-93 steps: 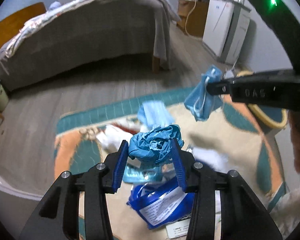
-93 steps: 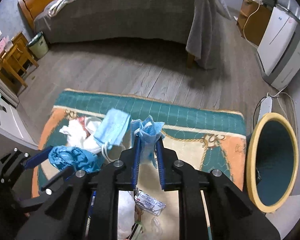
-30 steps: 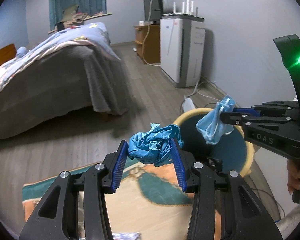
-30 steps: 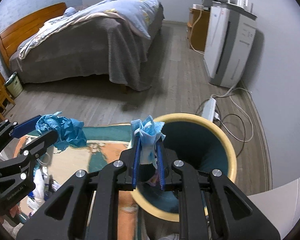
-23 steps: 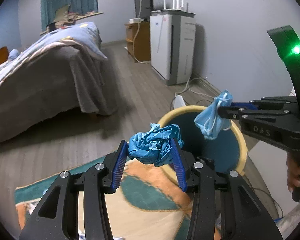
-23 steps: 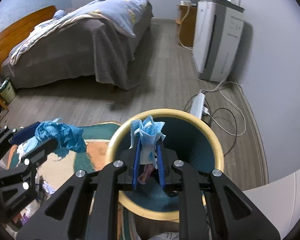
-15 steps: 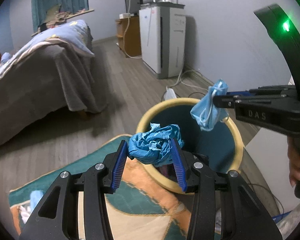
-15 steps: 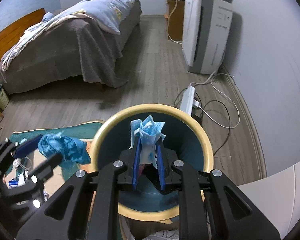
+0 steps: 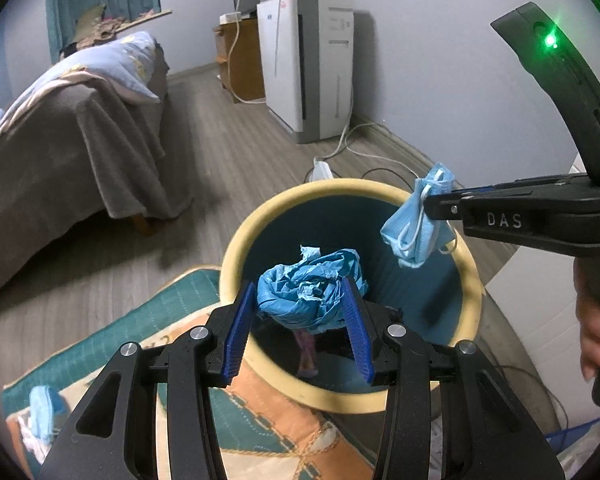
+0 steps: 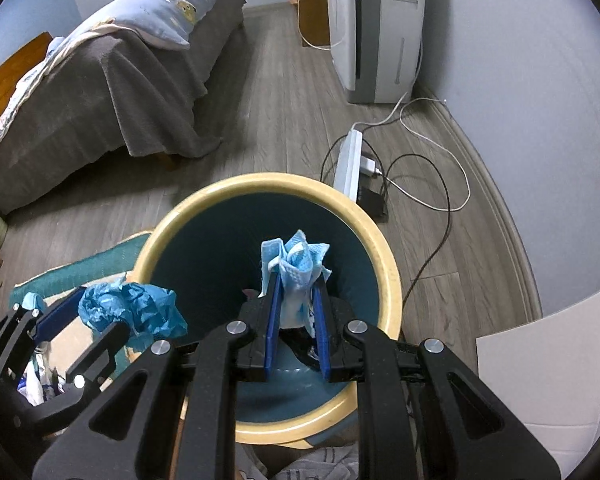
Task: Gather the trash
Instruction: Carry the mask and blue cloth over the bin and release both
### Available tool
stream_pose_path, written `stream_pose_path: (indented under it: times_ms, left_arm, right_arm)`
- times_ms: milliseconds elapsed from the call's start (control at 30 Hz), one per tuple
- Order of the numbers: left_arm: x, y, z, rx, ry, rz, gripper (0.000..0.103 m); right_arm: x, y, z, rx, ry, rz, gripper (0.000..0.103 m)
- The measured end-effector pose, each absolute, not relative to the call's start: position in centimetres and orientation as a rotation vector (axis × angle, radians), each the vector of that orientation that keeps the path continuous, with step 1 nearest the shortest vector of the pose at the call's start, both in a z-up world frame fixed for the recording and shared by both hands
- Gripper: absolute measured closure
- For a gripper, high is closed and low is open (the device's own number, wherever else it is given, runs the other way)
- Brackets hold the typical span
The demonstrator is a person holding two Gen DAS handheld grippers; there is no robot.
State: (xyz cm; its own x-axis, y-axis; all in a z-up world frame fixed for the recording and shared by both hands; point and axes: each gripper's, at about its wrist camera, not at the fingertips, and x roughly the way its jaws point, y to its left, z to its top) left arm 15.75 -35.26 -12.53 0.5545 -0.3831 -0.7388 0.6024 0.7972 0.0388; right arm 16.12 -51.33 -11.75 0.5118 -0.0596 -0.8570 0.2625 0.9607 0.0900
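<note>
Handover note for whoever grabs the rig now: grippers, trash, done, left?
Left gripper: shut on crumpled blue wad, over the near rim of the bin.
Right gripper: shut on blue face mask, above the bin opening.
Done: both pieces carried to the bin; some trash already lies at its bottom.
Left: release both, then fetch another mask and scraps from the rug.

Wood floor [image 10: 284, 92] carries bin [image 10: 384, 248], rug [image 9: 172, 312], perhaps a power strip [image 10: 350, 164].
</note>
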Motion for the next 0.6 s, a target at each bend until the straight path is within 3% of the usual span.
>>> stream_pose_path:
  times_ms: [233,367,433,533,600]
  left_arm:
    - [15.8,-35.7,-13.5,0.336,0.806,-0.595,0.055]
    - [15.7,-35.5,-13.3,0.336,0.794,-0.597,0.036]
    - [15.6,-35.4,-13.1,0.338,0.785,-0.596,0.035]
    - [15.3,-34.9,-12.7,0.341,0.767,-0.585,0.025]
    - [15.3,-34.2,-12.1,0.334,0.757,-0.582,0.025]
  right_arm:
    - [16.1,-52.0,-12.3,0.251,1.034,-0.213,0.086]
    - [16.3,-52.1,-12.6,0.270,1.055,-0.216,0.078]
    - [16.3,-51.9,-12.4,0.265,1.057,-0.220,0.076]
    - [16.2,-51.6,-11.9,0.252,1.050,-0.225,0.060]
    - [16.1,-51.4,-11.5,0.240,1.042,-0.231,0.054]
